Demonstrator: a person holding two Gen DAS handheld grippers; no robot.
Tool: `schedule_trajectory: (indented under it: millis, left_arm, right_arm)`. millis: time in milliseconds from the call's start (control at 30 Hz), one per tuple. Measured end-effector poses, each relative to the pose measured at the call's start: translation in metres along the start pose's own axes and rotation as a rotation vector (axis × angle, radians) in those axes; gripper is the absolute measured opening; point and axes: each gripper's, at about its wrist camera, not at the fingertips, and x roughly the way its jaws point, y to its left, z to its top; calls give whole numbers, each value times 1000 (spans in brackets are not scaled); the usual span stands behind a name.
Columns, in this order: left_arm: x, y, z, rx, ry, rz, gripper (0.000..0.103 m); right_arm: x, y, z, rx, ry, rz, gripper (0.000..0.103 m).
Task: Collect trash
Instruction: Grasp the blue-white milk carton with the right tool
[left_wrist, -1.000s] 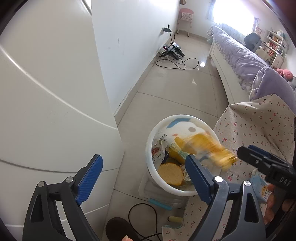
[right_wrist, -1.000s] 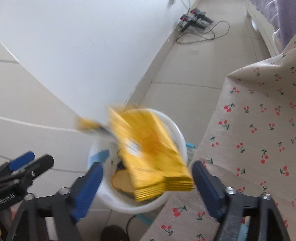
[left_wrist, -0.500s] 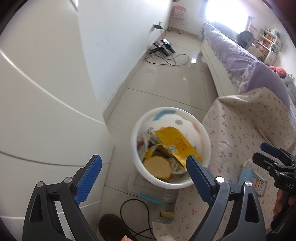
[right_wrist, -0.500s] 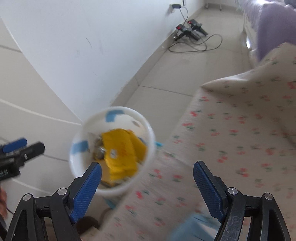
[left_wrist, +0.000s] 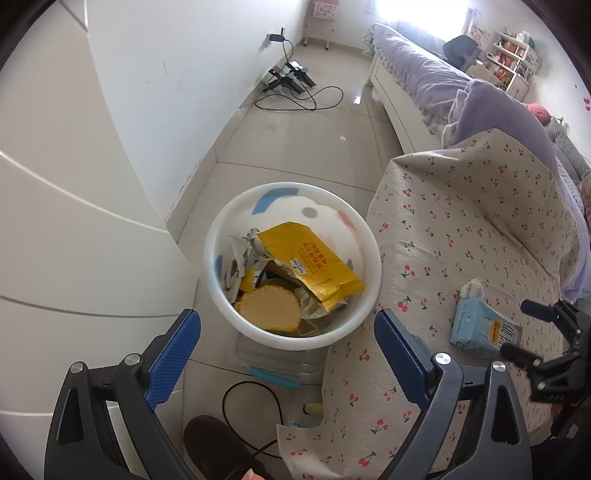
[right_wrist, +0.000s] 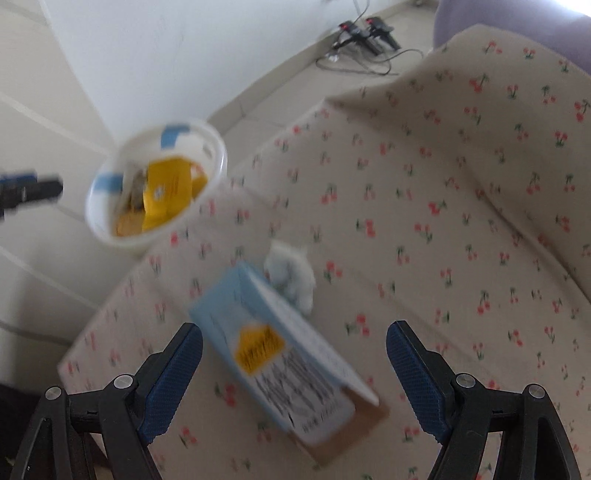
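Note:
A white bin (left_wrist: 221, 295) (right_wrist: 218, 162) stands on the floor beside the cherry-print cloth surface (left_wrist: 480, 221) (right_wrist: 443, 184). A yellow packet (left_wrist: 314, 262) (right_wrist: 166, 188) lies inside it on other wrappers and a round yellow cake. My left gripper (left_wrist: 288, 350) hovers open over the bin's near rim, nothing between its fingers. On the cloth lie a light blue carton (left_wrist: 480, 328) (right_wrist: 288, 365) and a crumpled white tissue (left_wrist: 472, 288) (right_wrist: 291, 273). My right gripper (right_wrist: 295, 369) (left_wrist: 532, 332) is open above the carton, its blue pads wide of it on both sides.
White cabinet fronts (left_wrist: 74, 184) and a white wall flank the bin on the left. A power strip with cables (left_wrist: 291, 79) lies on the tiled floor farther back. A bed with purple bedding (left_wrist: 424, 66) runs along the right. A black cord and a shoe (left_wrist: 218, 443) are near the bin's base.
The yellow packet fell out of the right gripper into the bin and now lies there. The right gripper swung away from the bin to over the blue carton. The left gripper shifted slightly.

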Motion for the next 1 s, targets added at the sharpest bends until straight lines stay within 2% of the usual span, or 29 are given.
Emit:
schedule_trajectory:
  millis: [133, 233, 367, 433, 533, 733, 833, 933, 1000]
  left_arm:
    - [1, -8, -1, 9, 11, -17, 96]
    - [2, -16, -1, 18, 14, -28, 96]
    - [4, -28, -1, 33, 28, -41, 96]
    - [6, -34, -1, 31, 37, -52, 96]
    - [9, -44, 1, 28, 50, -75, 96]
    - [14, -74, 4, 61, 71, -83, 96]
    - [19, -91, 5, 66, 85, -91, 96]
    - [23, -110, 7, 65, 95, -107, 96]
    - [26, -123, 9, 68, 97, -117, 96]
  right_arm:
    - [9, 7, -8, -52, 36, -27, 85]
    - [17, 8, -11, -89, 58, -82, 84]
    - [23, 2, -14, -82, 113, -95, 75]
    - [15, -2, -14, -62, 117, -45, 63]
    - [-5, -14, -15, 23, 78, 46, 59]
    - [-45, -54, -26, 175, -29, 66, 56]
    - [-55, -73, -32, 246, -59, 74, 55]
    - [-64, -90, -40, 320, -82, 135, 54]
    - [-68, -100, -45, 347, -97, 127, 54]
